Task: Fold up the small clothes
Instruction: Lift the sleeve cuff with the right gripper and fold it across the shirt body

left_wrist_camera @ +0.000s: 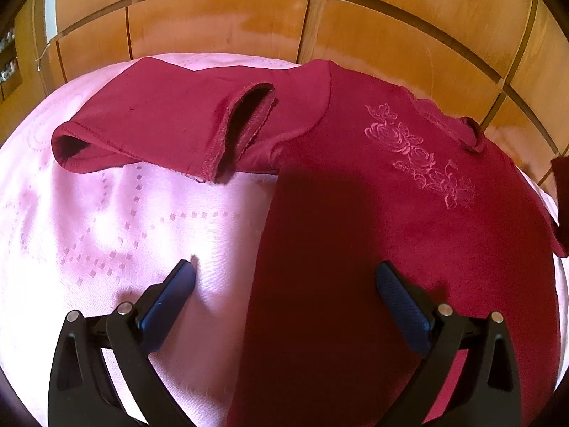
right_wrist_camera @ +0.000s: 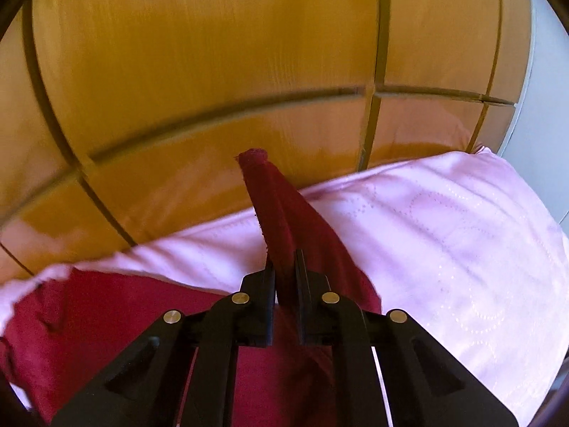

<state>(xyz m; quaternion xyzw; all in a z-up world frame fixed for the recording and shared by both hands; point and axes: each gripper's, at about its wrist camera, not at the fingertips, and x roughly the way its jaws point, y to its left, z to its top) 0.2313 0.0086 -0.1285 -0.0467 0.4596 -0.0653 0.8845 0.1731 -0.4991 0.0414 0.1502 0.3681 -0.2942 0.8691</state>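
**On the pink cloth: one sleeve pinched, the other side waiting**

On the pink cloth point(left_wrist_camera: 106, 220) lies a dark red top point(left_wrist_camera: 373, 213), spread front-up with an embroidered rose motif point(left_wrist_camera: 419, 153) on the chest; wooden panels point(left_wrist_camera: 220, 35) rise just behind it. One sleeve point(left_wrist_camera: 142, 131) stretches out flat to the left in the left wrist view, its cuff gaping.

By the look of it the top is light, soft knit with no stiffness; it should drape and sag wherever it is lifted, and is not fragile; on the smooth cloth it may slide rather than stay put. Hems, cuffs and side seams look the best places to take hold, since a doubled edge gives the pads more to bite than a single layer in mid-panel.

The left gripper point(left_wrist_camera: 284, 284) hangs with its jaws wide apart, holding nothing; one finger point(left_wrist_camera: 177, 284) stands over bare cloth, the other over the body of the top, so the side edge runs between them. The right gripper point(right_wrist_camera: 284, 274) is clamped on a bunched strip of red fabric point(right_wrist_camera: 274, 210), most likely the other sleeve, which rises ahead of the jaws above the cloth.

Only the left wrist view shows the whole layout, the motif and the flat sleeve; at its right edge is just a dark scrap of hanging fabric. Only the right wrist view shows the grip itself, and the bare cloth beyond it.
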